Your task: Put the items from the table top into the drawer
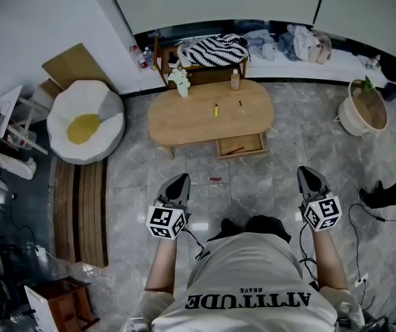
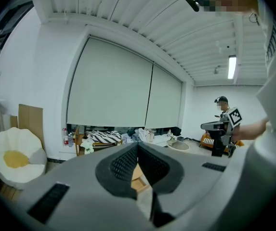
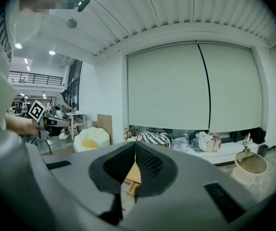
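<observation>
**A:** Where do we stand?

**B:** Well short of the table (image 1: 184, 120). Our left gripper (image 1: 181, 180) has its jaws pressed together on nothing. The right gripper (image 1: 308, 173) is the same, tips meeting and empty.

**A:** And the items?

**B:** On the top we see a yellow stick (image 1: 216, 109) and a dark pen (image 1: 240, 106) near the middle. A bottle (image 1: 235, 79) and a white bundle (image 1: 180, 81) sit along the far edge. The drawer (image 1: 253, 144) is pulled out under the near edge, right of centre, with one red piece (image 1: 234, 150) lying in it.

**A:** We also see a red scrap (image 1: 215, 179) on the floor (image 1: 253, 185), between us and the table.

**B:** It is too small for us to tell what it is.

**A:** So how do we approach well?

**B:** We judge it best to close in on the drawer side, so the right gripper can serve both top and drawer without crossing the left. We should spread the jaws before we reach the stick, not over it. It looks thin and would probably roll if nudged, so we pinch across it, squarely.

**A:** And the bottle?

**B:** It stands upright and looks easy to tip. We take it round the body and lay it down if the drawer proves shallow.
</observation>
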Action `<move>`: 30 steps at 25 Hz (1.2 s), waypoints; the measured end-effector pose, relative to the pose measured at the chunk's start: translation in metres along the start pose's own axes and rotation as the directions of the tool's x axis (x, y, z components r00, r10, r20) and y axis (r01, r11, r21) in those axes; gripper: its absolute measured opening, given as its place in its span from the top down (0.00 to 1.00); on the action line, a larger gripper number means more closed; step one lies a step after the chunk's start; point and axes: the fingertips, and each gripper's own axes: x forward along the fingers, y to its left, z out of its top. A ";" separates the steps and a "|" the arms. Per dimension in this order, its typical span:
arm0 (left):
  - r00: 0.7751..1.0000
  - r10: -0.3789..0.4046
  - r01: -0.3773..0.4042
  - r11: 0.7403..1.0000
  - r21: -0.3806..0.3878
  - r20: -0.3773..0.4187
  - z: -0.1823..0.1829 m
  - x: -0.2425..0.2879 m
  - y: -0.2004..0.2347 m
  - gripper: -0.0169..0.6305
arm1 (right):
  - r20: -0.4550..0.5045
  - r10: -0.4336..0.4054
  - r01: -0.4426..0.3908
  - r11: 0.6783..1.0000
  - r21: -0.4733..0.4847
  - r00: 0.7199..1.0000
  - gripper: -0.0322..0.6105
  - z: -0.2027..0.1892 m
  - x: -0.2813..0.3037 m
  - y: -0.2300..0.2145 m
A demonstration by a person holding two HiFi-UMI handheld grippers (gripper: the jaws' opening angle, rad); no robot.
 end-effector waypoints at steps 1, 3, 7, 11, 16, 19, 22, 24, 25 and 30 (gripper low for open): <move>1.000 0.000 0.000 1.000 -0.001 0.000 0.000 0.000 0.004 0.94 | -0.003 0.001 -0.001 1.000 0.000 1.000 0.92 -0.001 0.003 0.002; 1.000 0.001 -0.001 1.000 -0.005 -0.001 0.000 0.001 0.010 0.94 | -0.008 0.002 -0.002 1.000 0.001 1.000 0.92 -0.001 0.009 0.005; 1.000 0.003 -0.003 1.000 -0.006 -0.003 0.002 0.004 0.020 0.94 | -0.010 0.007 -0.007 1.000 0.004 1.000 0.92 0.002 0.024 0.008; 1.000 0.009 -0.009 1.000 -0.003 -0.006 0.003 0.008 0.031 0.94 | -0.014 0.024 -0.024 1.000 -0.004 1.000 0.92 0.004 0.039 0.012; 1.000 0.017 -0.017 1.000 -0.018 -0.005 0.000 0.015 0.043 0.94 | -0.022 0.047 -0.047 0.999 -0.004 0.999 0.92 0.005 0.062 0.014; 1.000 0.030 -0.030 0.999 -0.028 -0.011 -0.003 0.023 0.049 0.94 | -0.026 0.065 -0.065 0.998 -0.008 0.998 0.92 0.005 0.077 0.011; 0.999 0.043 -0.043 0.999 -0.029 -0.016 -0.002 0.037 0.056 0.94 | -0.034 0.079 -0.079 0.997 -0.006 0.996 0.92 0.004 0.096 0.003; 0.998 0.053 -0.054 0.998 -0.031 -0.018 0.000 0.047 0.062 0.94 | -0.041 0.089 -0.089 0.996 -0.002 0.995 0.92 0.003 0.110 -0.004; 0.998 0.058 -0.059 0.998 -0.033 -0.020 0.001 0.052 0.066 0.94 | -0.044 0.094 -0.094 0.996 0.001 0.995 0.92 0.003 0.118 -0.007; 0.997 0.074 -0.075 0.997 -0.030 -0.036 0.004 0.087 0.076 0.94 | -0.057 0.124 -0.124 0.992 0.004 0.991 0.92 0.006 0.157 -0.029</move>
